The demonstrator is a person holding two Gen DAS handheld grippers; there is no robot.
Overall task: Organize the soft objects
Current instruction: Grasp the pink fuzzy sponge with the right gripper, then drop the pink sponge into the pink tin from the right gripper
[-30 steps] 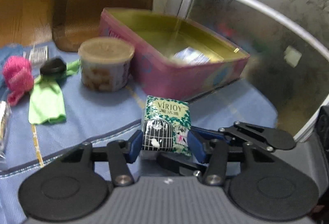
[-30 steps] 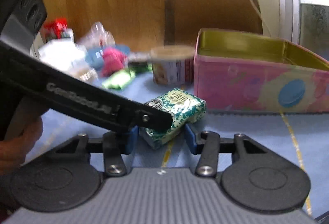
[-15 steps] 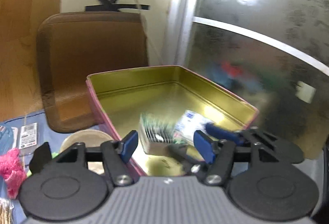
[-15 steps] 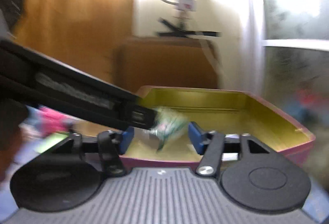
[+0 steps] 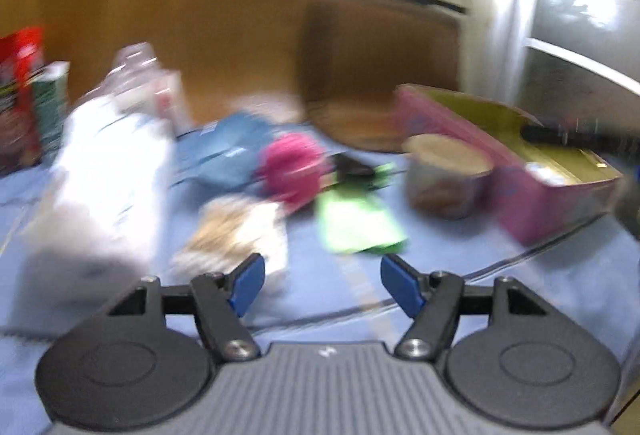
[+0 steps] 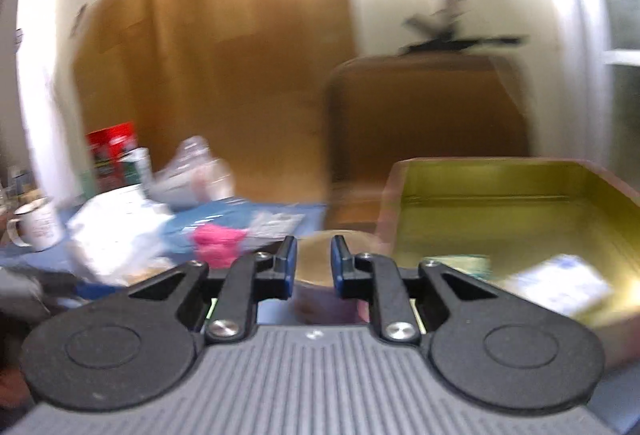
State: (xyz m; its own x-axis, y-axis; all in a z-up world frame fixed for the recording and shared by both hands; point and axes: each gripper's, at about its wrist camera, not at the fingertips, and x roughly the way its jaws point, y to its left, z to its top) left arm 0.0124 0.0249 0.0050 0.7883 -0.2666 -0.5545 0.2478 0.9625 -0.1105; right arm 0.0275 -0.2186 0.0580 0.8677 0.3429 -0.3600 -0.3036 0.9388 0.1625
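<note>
Desk cloth: light blue. Tin: pink outside, gold inside. Fluffy ball: magenta. Flat cloth: bright green. Claw pads: blue, on black arms. Chair back: brown.

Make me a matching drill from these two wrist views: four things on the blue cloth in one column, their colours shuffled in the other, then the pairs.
Things:
1. fuzzy ball
2. flat cloth
3. tin's outer wall
4. mug

Colours:
A. white
B. bright green
C. pink outside, gold inside
D. magenta

Pairs: 1-D, 2-B, 3-C, 4-A
</note>
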